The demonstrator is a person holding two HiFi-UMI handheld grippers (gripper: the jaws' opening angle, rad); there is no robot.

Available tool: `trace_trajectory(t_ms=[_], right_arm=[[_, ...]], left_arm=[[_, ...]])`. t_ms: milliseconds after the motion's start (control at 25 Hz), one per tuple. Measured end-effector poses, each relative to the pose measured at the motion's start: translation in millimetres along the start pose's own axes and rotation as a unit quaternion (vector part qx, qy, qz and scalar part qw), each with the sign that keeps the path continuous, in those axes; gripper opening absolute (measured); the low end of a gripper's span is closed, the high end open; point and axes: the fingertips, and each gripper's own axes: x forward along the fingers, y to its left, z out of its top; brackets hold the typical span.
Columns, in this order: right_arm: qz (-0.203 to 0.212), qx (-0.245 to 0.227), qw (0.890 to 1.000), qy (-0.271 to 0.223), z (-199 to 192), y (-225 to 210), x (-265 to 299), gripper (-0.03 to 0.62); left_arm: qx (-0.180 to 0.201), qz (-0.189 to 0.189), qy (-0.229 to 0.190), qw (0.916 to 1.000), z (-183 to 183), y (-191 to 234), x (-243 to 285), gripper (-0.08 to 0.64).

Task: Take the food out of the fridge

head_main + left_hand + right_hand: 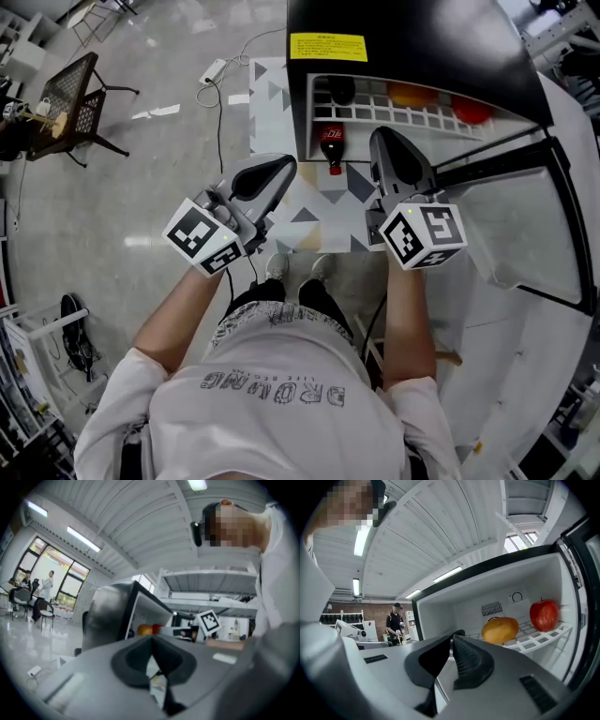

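Note:
The black fridge (403, 37) stands open in front of me. On its white wire shelf (375, 111) lie an orange fruit (410, 94) and a red apple (472, 112); a cola bottle (331, 148) stands lower at the left. The right gripper view shows the orange fruit (500, 629) and apple (543, 614) close ahead on the shelf (534, 641). My right gripper (386, 139) is shut and empty, just short of the shelf. My left gripper (281, 167) hangs left of the opening, shut with nothing in it. The left gripper view shows the fruit (144, 630) from the side.
The fridge door (525, 225) swings open at the right. A patterned mat (328, 211) lies under my feet. A mesh chair (75, 103) and a power strip with its cable (214, 70) sit on the floor at the left. A person (395, 620) stands far off.

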Motion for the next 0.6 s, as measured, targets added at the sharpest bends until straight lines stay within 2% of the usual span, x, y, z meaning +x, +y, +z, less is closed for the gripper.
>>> trace_trajectory(t_ms=[120,200,360,600], right_arm=[[0.007,-0.004,1.000,0.002,1.9,-3.0,10.6,-0.004],[0.013,-0.007,1.000,0.006,1.3,-4.3,17.5,0.025],[0.024,-0.013,1.000,0.012,0.8,-5.0,31.1,0.038],[0.022,-0.027,0.999,0.026,-0.7,-6.6,51.0,0.091]], left_arm=[[0.002,0.009,-0.003,0.9999,1.8,1.2,4.9,0.008],[0.003,0.015,-0.003,0.9999,1.6,1.2,6.9,0.008],[0.004,0.025,-0.004,0.9997,1.0,2.1,7.5,0.008],[0.002,0.037,-0.009,0.9993,2.4,6.7,8.0,0.008]])
